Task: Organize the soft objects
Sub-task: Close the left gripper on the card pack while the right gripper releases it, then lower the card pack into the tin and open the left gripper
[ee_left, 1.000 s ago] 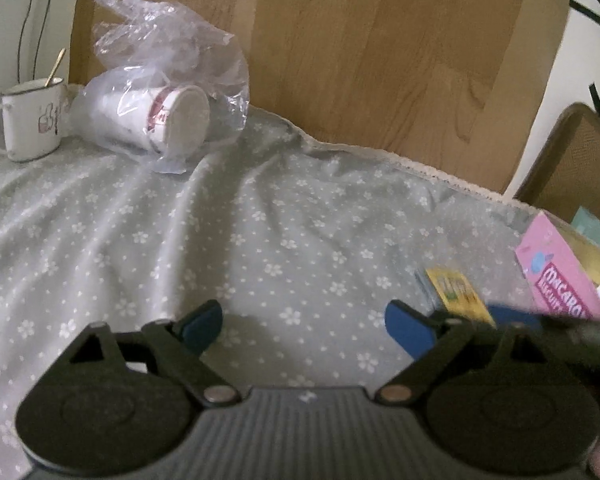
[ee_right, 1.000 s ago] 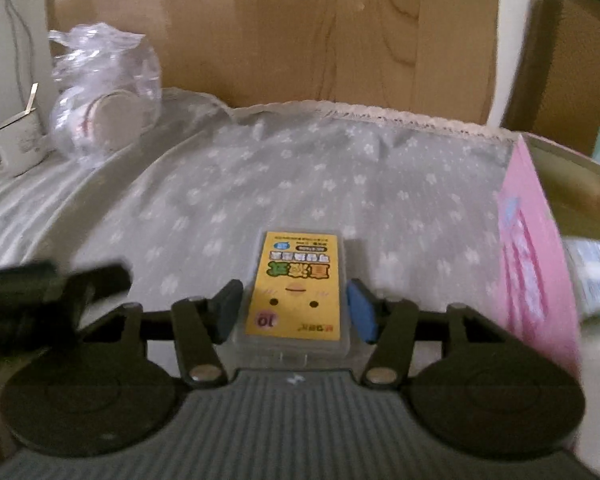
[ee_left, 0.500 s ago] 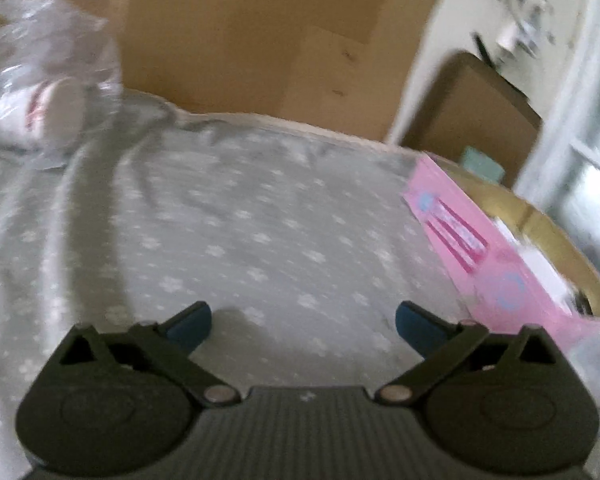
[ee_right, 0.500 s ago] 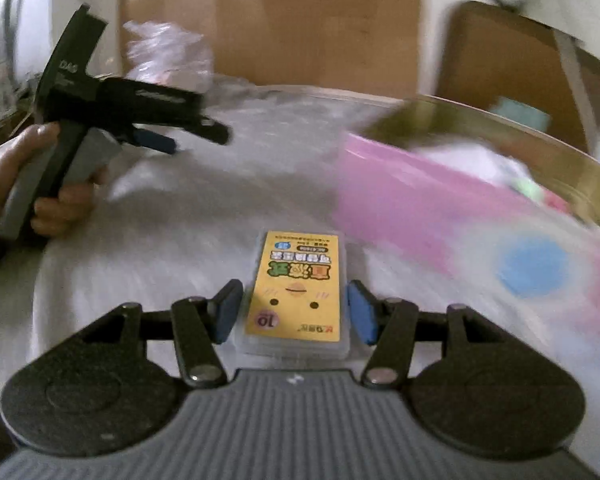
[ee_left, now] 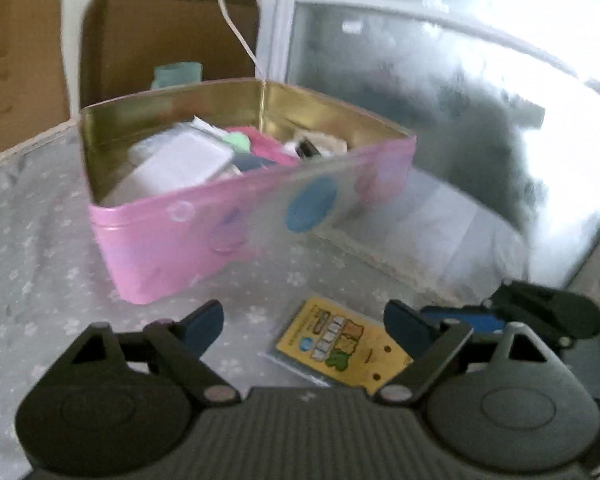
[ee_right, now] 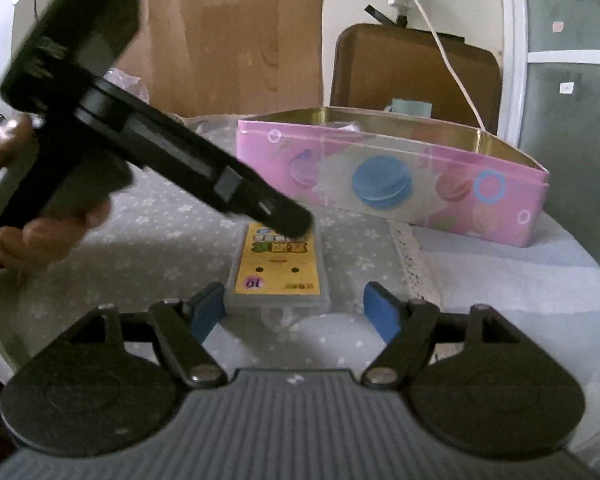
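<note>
Both hands have swung across to the pink tin [ee_right: 396, 188], and the yellow tissue pack [ee_right: 278, 270], a moment ago pinched in the right gripper [ee_right: 296, 312], now lies flat on the flowered tablecloth [ee_right: 164, 236] just in front of that tin. Its blue fingers [ee_right: 380, 312] are spreading apart, with the pack between them; the left one seems to sit right at the pack's edge, the right one stands clear. From the tin's left side the left gripper [ee_left: 304, 324] reaches in, fingers [ee_left: 202, 322] spread wide and empty, its tip over the pack's far end. Inside the tin sit a white packet [ee_left: 180, 164] and other soft bits.
</note>
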Available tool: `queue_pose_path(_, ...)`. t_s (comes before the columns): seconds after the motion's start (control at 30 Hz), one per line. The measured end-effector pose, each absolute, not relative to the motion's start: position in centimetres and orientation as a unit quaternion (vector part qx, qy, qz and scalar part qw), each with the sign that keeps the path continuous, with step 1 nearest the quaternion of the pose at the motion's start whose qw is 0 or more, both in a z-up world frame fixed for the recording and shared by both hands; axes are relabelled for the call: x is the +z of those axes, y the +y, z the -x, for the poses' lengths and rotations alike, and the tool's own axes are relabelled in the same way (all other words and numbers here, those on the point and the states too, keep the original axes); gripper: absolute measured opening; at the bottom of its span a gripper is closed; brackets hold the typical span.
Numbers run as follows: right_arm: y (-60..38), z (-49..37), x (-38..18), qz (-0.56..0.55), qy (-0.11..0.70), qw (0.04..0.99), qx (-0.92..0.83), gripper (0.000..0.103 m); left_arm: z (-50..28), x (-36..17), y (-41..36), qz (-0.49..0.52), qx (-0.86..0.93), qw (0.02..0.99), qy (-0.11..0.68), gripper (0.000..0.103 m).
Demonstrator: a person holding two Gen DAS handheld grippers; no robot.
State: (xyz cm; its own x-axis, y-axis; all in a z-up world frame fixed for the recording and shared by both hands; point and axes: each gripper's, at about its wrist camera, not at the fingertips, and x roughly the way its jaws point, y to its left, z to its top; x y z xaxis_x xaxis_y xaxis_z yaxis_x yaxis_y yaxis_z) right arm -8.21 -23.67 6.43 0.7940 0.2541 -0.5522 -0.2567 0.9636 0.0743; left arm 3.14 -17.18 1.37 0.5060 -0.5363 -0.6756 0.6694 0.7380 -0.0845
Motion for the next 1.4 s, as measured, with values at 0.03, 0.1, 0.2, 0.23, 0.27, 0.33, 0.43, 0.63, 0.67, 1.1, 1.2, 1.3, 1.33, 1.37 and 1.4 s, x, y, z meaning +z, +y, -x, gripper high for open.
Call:
queue_pose_path(0.03,-23.5,8.4,6.4,0.002,0.287,0.948,0.137,0.078,-3.2,0.9,-17.7,-0.102,-0.338,0.863,0.361,0.102)
queue_pose_path(0.1,-23.5,8.8,6.2,0.005,0.279,0.949,0.146,0.068,-3.0,0.1,-17.7,-0.104,-0.338,0.863,0.361,0.101)
queue_pose_path(0.2,-23.5,9.0,6.2,-0.003,0.274,0.949,0.158,0.059,-1.9,-0.1,-18.0,-0.116,-0.365,0.851,0.359,0.091)
queue_pose_path(0.23,-23.5,9.0,6.3,-0.002,0.272,0.95,0.151,0.059,-1.3,0.2,-18.4,-0.125,-0.367,0.85,0.356,0.09)
queue_pose_path(0.27,-23.7,9.1,6.3,-0.01,0.272,0.951,0.148,0.059,-1.1,0.4,-18.6,-0.131,-0.363,0.85,0.358,0.086)
queue_pose_path(0.33,-24.5,9.0,6.8,-0.026,0.262,0.954,0.144,0.059,-1.2,1.3,-18.9,-0.125,-0.361,0.851,0.36,0.081)
queue_pose_path(0.43,-25.6,9.4,8.6,-0.027,0.221,0.967,0.128,0.059,-1.3,4.0,-19.6,-0.123,-0.375,0.854,0.338,0.079)
queue_pose_path(0.63,-28.7,5.1,12.5,-0.018,0.153,0.983,0.099,0.059,-3.7,9.6,-22.8,-0.15,-0.378,0.876,0.259,0.081)
queue_pose_path(0.67,-29.1,3.7,12.8,-0.011,0.149,0.984,0.095,0.059,-5.0,10.3,-23.5,-0.151,-0.375,0.879,0.252,0.081)
queue_pose_path(1.1,-30.7,-13.4,8.6,0.014,0.243,0.967,0.069,0.06,-23.2,7.1,-27.5,-0.109,-0.233,0.907,0.333,0.089)
queue_pose_path(1.2,-31.4,-11.5,9.3,-0.019,0.217,0.974,0.062,0.06,-23.5,6.5,-26.3,-0.092,-0.218,0.911,0.339,0.092)
queue_pose_path(1.3,-31.6,-9.4,10.0,-0.035,0.198,0.978,0.061,0.06,-22.8,6.7,-26.0,-0.109,-0.196,0.919,0.326,0.092)
queue_pose_path(1.33,-31.6,-9.0,10.1,-0.042,0.196,0.978,0.062,0.06,-22.6,6.8,-26.1,-0.11,-0.19,0.92,0.324,0.092)
queue_pose_path(1.37,-31.7,-8.5,10.3,-0.05,0.195,0.978,0.061,0.06,-22.4,7.0,-26.0,-0.11,-0.185,0.921,0.324,0.092)
queue_pose_path(1.4,-31.6,-7.7,10.5,-0.055,0.195,0.977,0.061,0.06,-22.1,7.2,-26.0,-0.11,-0.179,0.922,0.325,0.092)
